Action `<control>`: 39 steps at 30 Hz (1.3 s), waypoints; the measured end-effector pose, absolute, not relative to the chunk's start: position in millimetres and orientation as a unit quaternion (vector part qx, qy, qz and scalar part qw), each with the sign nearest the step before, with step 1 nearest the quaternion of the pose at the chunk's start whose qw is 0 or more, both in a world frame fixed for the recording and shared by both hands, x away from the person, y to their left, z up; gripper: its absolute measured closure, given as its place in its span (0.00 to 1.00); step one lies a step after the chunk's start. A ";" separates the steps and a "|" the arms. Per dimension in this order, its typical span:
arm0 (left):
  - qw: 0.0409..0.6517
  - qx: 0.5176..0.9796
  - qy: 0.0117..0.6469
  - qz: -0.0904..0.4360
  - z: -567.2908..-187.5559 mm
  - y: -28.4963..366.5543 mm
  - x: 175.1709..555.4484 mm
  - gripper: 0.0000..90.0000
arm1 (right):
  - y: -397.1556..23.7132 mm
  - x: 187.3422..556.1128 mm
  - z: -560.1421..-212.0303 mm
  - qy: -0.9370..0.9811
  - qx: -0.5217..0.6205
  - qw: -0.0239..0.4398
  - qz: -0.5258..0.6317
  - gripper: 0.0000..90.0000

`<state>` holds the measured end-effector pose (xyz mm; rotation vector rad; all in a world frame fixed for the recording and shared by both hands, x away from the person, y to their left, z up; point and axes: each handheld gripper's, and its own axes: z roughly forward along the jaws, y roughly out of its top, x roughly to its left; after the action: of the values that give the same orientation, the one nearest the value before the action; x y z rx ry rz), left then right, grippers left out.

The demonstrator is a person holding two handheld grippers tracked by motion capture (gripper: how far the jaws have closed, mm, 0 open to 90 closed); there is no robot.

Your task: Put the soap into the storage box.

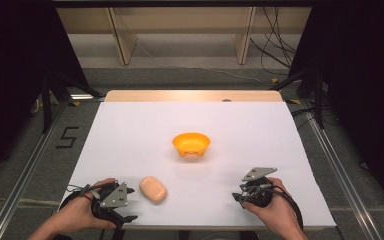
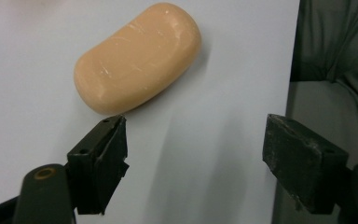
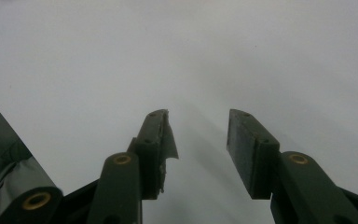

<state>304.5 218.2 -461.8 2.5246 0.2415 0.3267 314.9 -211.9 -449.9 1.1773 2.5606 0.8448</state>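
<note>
While the soap bar point(image 2: 137, 58) is lying just ahead, the left claw point(image 2: 196, 154) is gaping wide, holding nothing. The right claw point(image 3: 198, 149) is hovering partly open and empty over the white surface point(image 1: 130, 130).

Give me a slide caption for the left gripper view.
Open left gripper approaching a peach soap bar on the white table.

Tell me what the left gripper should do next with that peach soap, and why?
Probably nudge the left gripper forward and a bit toward the soap. Its jaws stand wide open, but the soap lies beyond them, off to one side, with only one jaw tip near its edge. Centring the soap between the jaws first should make a clean grab likelier. The orange bowl sits farther up the table, perhaps its destination.
</note>
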 end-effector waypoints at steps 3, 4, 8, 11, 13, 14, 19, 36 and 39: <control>0.277 0.951 0.075 0.112 -459.4 215.7 308.7 0.22 | -211.3 315.7 -449.4 0.867 0.395 0.101 0.285 0.64; 0.275 0.952 0.066 0.116 -458.9 214.4 310.4 0.22 | -210.2 316.1 -449.9 0.870 0.391 0.103 0.282 0.64; 0.246 0.962 0.017 0.117 -447.8 207.7 325.5 0.23 | -208.6 316.7 -450.7 0.873 0.387 0.102 0.279 0.63; 0.251 0.962 -0.009 0.104 -443.2 200.6 334.4 0.23 | -206.9 316.8 -450.5 0.870 0.393 0.097 0.282 0.63; 0.245 0.965 -0.021 0.091 -441.3 195.4 341.2 0.23 | -206.4 317.2 -451.3 0.868 0.393 0.099 0.287 0.63; 0.245 0.965 -0.021 0.091 -441.3 195.4 341.2 0.23 | -206.4 317.2 -451.3 0.868 0.393 0.099 0.287 0.63; 0.205 0.974 -0.055 0.079 -442.1 181.9 358.4 0.23 | -208.0 318.1 -452.0 0.871 0.388 0.099 0.285 0.61; 0.170 0.981 -0.081 0.048 -445.5 165.9 371.8 0.19 | -207.1 318.8 -451.8 0.871 0.389 0.094 0.285 0.60; 0.167 0.981 -0.084 0.047 -444.3 162.8 373.6 0.19 | -207.4 319.5 -451.8 0.873 0.385 0.096 0.283 0.60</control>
<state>373.6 162.8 -444.3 2.7933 -0.2395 0.1333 319.5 -207.4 -451.8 1.1417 2.5865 0.8385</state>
